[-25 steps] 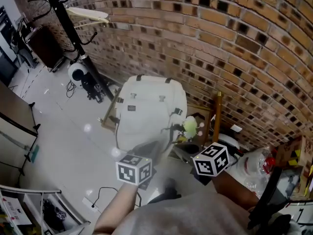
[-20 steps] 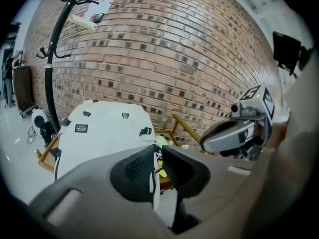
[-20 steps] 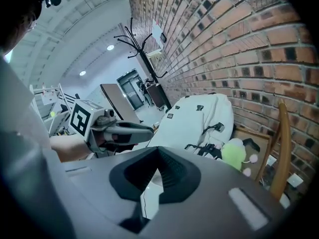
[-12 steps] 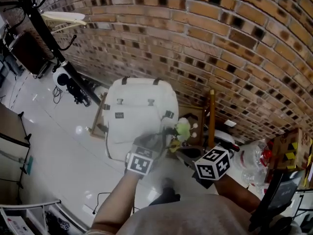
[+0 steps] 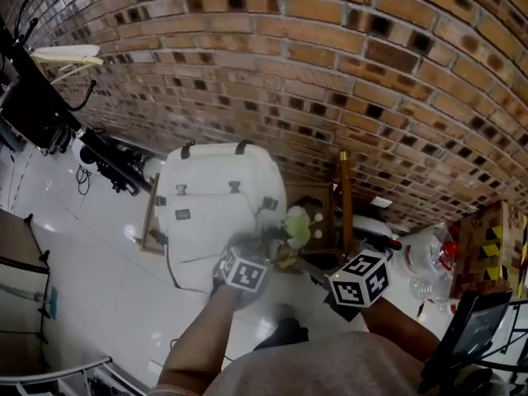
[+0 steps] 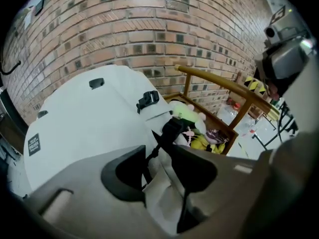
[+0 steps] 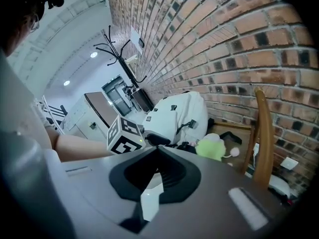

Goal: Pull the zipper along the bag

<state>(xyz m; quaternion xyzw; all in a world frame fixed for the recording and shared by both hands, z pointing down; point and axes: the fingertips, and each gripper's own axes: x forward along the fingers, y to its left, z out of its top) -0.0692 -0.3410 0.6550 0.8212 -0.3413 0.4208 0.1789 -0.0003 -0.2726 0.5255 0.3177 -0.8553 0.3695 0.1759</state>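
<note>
A white backpack (image 5: 213,213) stands upright against the brick wall; in the left gripper view the backpack (image 6: 84,118) fills the left half. My left gripper (image 5: 247,250) is at the bag's lower right side. In its own view the left gripper (image 6: 158,164) is open and its jaws have just been opening; white bag fabric and a thin black strap (image 6: 169,129) lie between them, not pressed. The right gripper (image 5: 323,269) hangs to the right, apart from the bag. Seen from its own camera, the right gripper (image 7: 155,152) has its jaws together on nothing.
A wooden rack (image 5: 345,196) with a green plush toy (image 5: 297,225) stands right of the bag. Plastic bottles (image 5: 429,262) and a cardboard box (image 5: 491,246) sit at far right. A black coat stand (image 5: 49,89) is at left, on the glossy white floor (image 5: 91,254).
My left gripper has dropped and moved forward to the bag's lower right side, rolling as it went, and its jaws have opened. The right gripper shifted slightly.
</note>
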